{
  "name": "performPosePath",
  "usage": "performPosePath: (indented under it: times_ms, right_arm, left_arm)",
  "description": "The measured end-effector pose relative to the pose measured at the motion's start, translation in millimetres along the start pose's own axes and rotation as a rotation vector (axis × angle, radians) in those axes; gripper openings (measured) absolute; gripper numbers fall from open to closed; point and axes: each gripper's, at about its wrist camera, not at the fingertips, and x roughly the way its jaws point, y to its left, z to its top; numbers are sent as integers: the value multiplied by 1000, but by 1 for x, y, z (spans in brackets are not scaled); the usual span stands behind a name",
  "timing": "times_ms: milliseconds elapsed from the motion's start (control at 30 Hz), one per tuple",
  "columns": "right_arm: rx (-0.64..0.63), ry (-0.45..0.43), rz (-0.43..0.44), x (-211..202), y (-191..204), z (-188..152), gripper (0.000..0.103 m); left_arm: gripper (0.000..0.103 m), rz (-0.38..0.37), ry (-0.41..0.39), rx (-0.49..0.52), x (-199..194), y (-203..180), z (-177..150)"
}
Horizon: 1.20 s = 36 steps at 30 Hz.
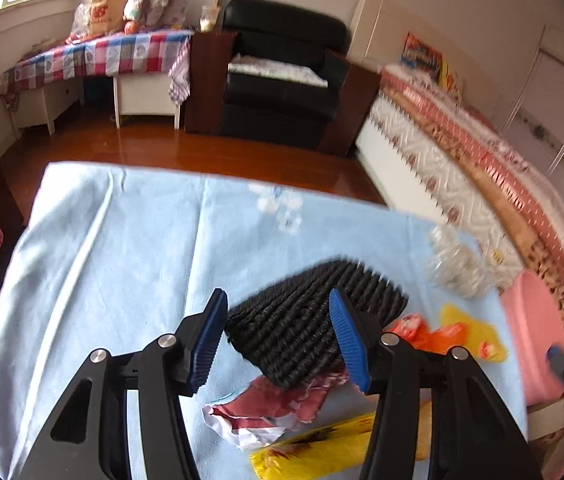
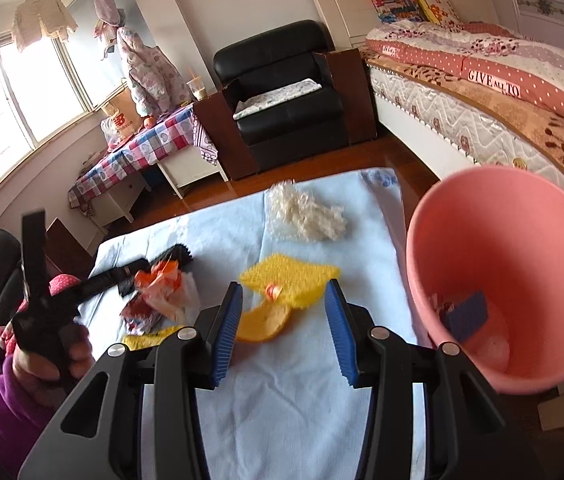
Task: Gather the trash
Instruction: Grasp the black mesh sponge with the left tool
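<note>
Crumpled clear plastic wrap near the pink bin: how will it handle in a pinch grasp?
The crumpled clear plastic wrap looks thin and airy, so probably very light and floppy. Its folds should compress between fingers. The film may be slippery and spring back when released.

Both claws [image 1: 278, 338] [image 2: 283, 330] open, empty.

A black armchair [image 2: 282, 92] is sitting between a checked-cloth table [image 2: 142, 148] and a bed [image 2: 501, 92]. Patterned pyjamas [image 2: 148, 76] are hanging by the window [image 2: 14, 92], above a paper bag [image 2: 122, 118].
</note>
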Motion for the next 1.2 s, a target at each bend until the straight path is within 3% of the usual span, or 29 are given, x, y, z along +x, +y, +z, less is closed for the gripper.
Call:
performPosePath:
  times_ms: [67,133,200,267,433,567,600,633,700,933,967,1000,1067,1100,1200]
  right_arm:
    - [-3,1,-6,5,-1,4,44]
    - [-7,6,-11,10,-2,7,44]
    - [-6,13,-13,15,-4,8,44]
    - [-3,20,-16,19,-6,8,44]
    - [10,41,-27,28,-13,5,44]
    - [33,47,-22,30,-20,6,44]
    - [34,46,-18,30,-20,5,44]
    - [32,45,-17,30,-20,5,44]
    - [31,45,-13,32,-20,5,44]
    - [37,57,-6,35,-21,3,44]
    - [38,58,-7,35,-22,2,44]
    - [40,59,-8,35,-23,2,44]
    - [47,59,-7,35,-26,1,44]
    - [49,59,-7,35,-26,1,44]
    - [56,63,-2,37,-28,1,44]
  left_arm:
    - [50,-11,18,23,6,0,-5]
    - [21,-18,31,45,9,-2,-8]
    - [5,-32,48,59,12,-3,-12]
    - [0,-31,44,63,10,-3,-14]
    - [0,-40,7,84,-8,-4,-20]
    - [1,-104,-50,49,-34,5,-21]
    - [15,-115,-58,59,-39,6,-21]
    - [41,-124,-62,74,-44,6,-22]
    - [55,-134,-82,118,-52,1,-24]
    - [52,-111,-44,221,-31,-20,-30]
    - [48,-88,-35,225,-24,-21,-31]
    - [35,-81,-31,224,-19,-20,-32]
    - [22,-59,-23,212,-11,-17,-32]
    - [10,-48,-19,202,-9,-15,-32]
    - [8,-48,-14,163,-9,-6,-31]
